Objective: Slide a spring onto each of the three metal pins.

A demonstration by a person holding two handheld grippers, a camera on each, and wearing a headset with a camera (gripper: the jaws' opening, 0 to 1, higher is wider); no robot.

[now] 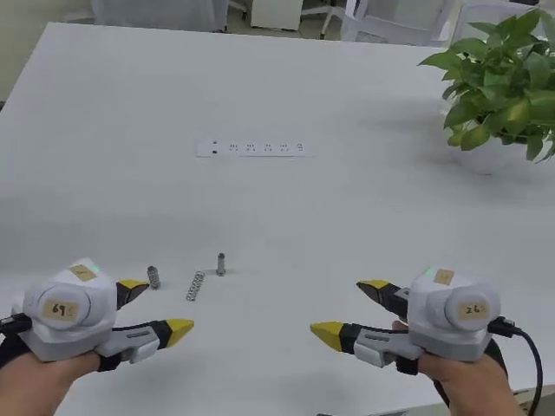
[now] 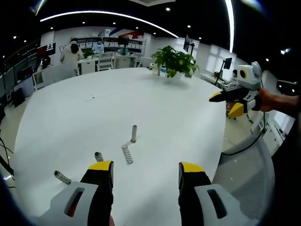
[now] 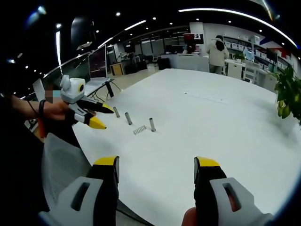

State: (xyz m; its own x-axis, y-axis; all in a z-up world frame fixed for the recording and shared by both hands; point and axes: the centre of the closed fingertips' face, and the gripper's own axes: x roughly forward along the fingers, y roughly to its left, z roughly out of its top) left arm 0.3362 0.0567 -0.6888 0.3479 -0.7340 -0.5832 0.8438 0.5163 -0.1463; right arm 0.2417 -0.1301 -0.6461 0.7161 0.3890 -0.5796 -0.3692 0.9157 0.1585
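One silvery coil spring [image 1: 196,285] flat by an upright pin [image 1: 221,264]; left hand-held gripper [image 1: 162,305], right hand-held gripper [image 1: 349,308] spread.

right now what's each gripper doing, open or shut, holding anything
Left gripper: open, holding nothing.
Right gripper: open, holding nothing.

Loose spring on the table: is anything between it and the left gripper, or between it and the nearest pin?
Nothing visible does. The spring lies on bare table ahead of the open left gripper, with the upright pin just beyond. A second pin stands aside.
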